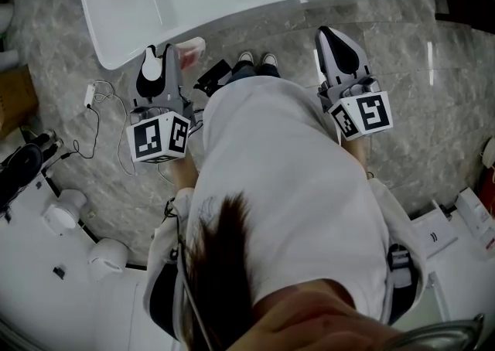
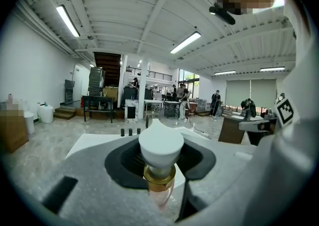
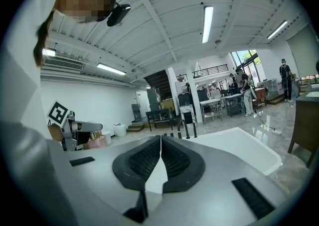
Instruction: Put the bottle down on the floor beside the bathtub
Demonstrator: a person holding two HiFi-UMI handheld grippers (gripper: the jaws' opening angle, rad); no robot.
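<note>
A bottle with a white cap (image 2: 160, 146), a gold collar and a pinkish body stands upright between the dark pads of my left gripper (image 2: 160, 138), which is shut on its neck. From the head view the cap (image 1: 151, 66) shows on top of the left gripper (image 1: 158, 56), held in the air just short of the white bathtub (image 1: 131, 1). My right gripper (image 1: 338, 36) hangs at the right, near the tub's edge. Its jaws (image 3: 160, 138) are shut with nothing between them. The tub rim (image 3: 249, 150) lies just ahead of it.
The person's shoes (image 1: 257, 58) stand on the grey marble floor (image 1: 433, 102) at the tub's side. A pink thing (image 1: 191, 48) and a black object (image 1: 213, 77) lie by the feet. A white cable with an adapter (image 1: 91, 97) trails at left, near a cardboard box (image 1: 15, 94).
</note>
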